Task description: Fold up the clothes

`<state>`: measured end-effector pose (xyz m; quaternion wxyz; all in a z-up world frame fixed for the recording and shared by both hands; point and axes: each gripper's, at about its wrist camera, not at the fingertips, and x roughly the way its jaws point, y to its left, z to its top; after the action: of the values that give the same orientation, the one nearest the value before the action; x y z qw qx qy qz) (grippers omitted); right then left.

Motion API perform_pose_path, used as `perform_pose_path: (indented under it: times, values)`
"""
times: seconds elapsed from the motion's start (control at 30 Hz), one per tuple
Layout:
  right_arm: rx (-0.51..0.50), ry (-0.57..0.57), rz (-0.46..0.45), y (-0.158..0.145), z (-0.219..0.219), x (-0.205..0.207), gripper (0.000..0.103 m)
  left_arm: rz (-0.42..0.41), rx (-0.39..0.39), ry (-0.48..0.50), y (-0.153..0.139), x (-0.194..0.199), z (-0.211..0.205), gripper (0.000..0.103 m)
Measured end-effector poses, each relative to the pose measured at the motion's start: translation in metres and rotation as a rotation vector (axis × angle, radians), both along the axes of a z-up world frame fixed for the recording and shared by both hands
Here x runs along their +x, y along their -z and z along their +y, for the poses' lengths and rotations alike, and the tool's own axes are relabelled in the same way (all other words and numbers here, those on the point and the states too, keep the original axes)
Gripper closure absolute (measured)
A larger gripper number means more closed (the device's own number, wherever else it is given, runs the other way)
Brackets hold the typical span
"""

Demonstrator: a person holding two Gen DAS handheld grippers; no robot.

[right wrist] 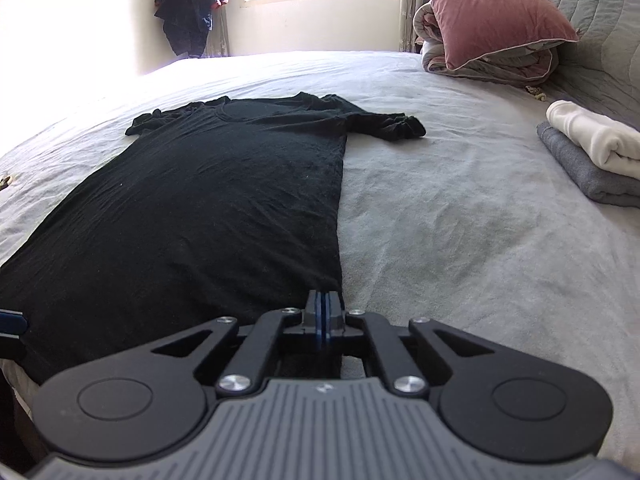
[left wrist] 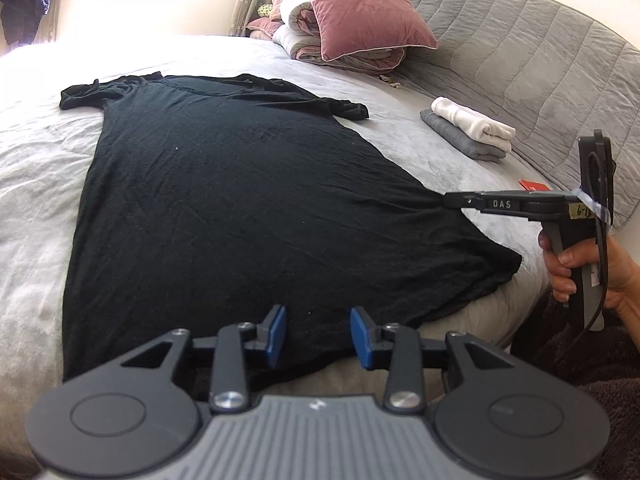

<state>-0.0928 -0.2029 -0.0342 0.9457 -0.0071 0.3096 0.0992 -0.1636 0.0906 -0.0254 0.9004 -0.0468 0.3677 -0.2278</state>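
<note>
A black T-shirt lies spread flat on the bed, collar at the far end and hem near me. My left gripper hovers over the hem's middle. Its blue pads stand apart and press on nothing. In the left wrist view, my right gripper reaches in from the right, held by a hand, and pinches the shirt's right side edge, pulling the cloth to a point. In the right wrist view, the right gripper has its pads together on the edge of the T-shirt.
A folded white garment lies on a folded grey one at the right of the bed. A pink pillow rests on a rolled quilt by the grey headboard. A small red card lies nearby. Dark clothes hang by the window.
</note>
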Motion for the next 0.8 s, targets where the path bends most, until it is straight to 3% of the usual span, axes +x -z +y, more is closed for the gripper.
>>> perform_pose_path:
  times: [0.2,0.37,0.43,0.6,0.8]
  values:
    - [0.074,0.032,0.073,0.013,-0.016,0.013,0.096,-0.001,0.014,0.018,0.001,-0.001,-0.002,0.063]
    - [0.238,0.048,0.115,0.0,-0.036,0.001,0.086,-0.031,0.033,0.049,-0.004,-0.007,-0.002,0.063]
    - [0.256,0.044,0.117,-0.005,-0.041,-0.01,0.067,-0.039,0.038,0.068,-0.003,-0.009,-0.004,0.062]
    - [0.221,-0.024,0.101,-0.015,-0.039,-0.044,0.065,-0.055,0.052,0.105,-0.003,-0.01,-0.011,0.06]
    - [0.127,-0.217,0.071,-0.021,-0.018,-0.073,0.065,-0.082,0.088,0.162,-0.002,-0.014,-0.023,0.058]
